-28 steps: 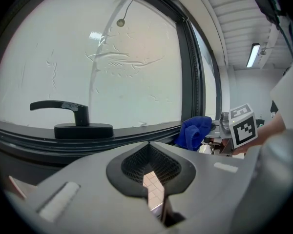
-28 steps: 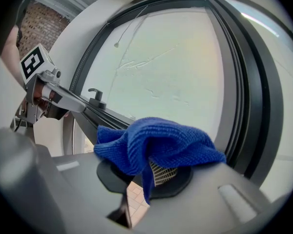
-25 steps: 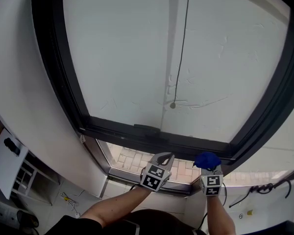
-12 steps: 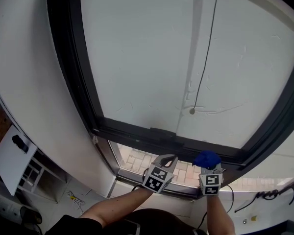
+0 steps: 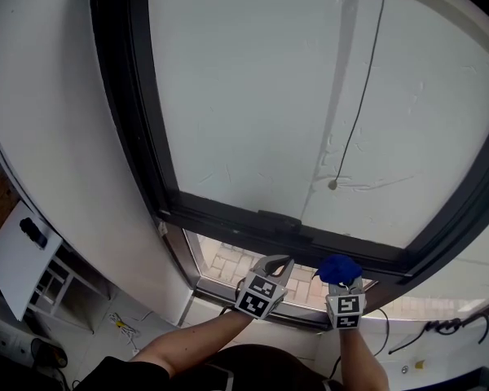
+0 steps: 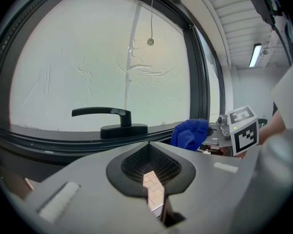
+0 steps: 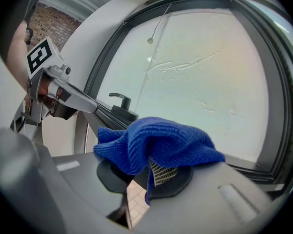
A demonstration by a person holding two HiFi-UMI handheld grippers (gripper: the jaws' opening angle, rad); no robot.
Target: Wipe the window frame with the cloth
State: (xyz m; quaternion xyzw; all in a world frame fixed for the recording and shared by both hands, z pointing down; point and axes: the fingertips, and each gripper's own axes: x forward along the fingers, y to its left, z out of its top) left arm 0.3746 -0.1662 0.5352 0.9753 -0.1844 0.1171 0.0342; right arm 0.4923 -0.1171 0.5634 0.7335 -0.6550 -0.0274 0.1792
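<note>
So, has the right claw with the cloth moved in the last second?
Yes. The right claw and its blue cloth have shifted left, closer to the window handle.

Lower rail of the window frame (image 5: 220,215), black handle (image 5: 281,218) on it, floor (image 5: 94,320) below me, thin cable (image 5: 121,326) lying there, white shelf unit (image 5: 16,263) at left, dark object (image 5: 33,233) on top.

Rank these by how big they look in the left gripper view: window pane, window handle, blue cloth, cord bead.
1. Window pane, by far the largest.
2. Handle and cloth, too close to rank: the handle is wider, the cloth bulkier.
3. Cord bead, the smallest.
</note>
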